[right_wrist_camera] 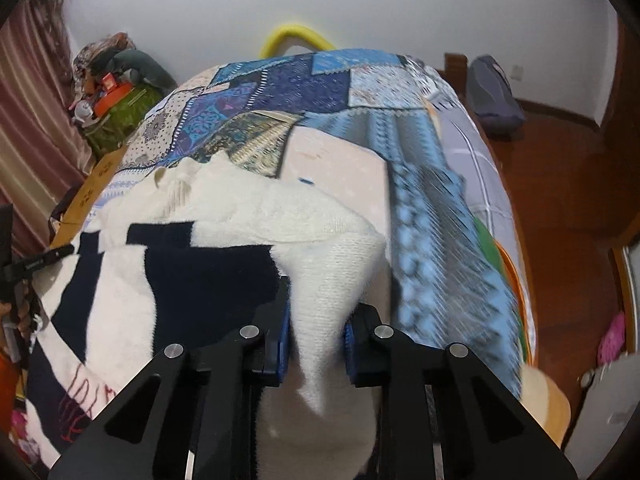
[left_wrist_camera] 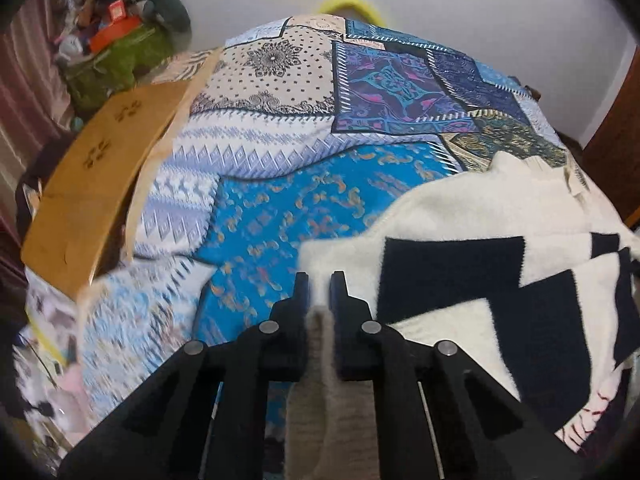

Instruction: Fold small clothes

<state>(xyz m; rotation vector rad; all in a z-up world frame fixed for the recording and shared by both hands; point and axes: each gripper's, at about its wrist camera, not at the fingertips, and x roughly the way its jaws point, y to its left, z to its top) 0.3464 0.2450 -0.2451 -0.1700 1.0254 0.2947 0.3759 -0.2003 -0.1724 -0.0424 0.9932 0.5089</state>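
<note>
Here the cream-and-navy sweater lies spread on the patchwork quilt, toward the quilt's near edge. The left gripper is pinched nearly shut on a thin fold of the sweater's cream edge, and the right gripper is clamped on a thicker bunched wad of cream knit. To fold well, both corners should probably rise together and travel evenly toward the quilt's far side, keeping the held hem taut so the panel lands square. The knit looks soft, fuzzy and stretchy, likely to sag between the grips; the navy blocks are angular. The quilt looks smooth and printed, and a tan wooden board lies at its left edge.
</note>
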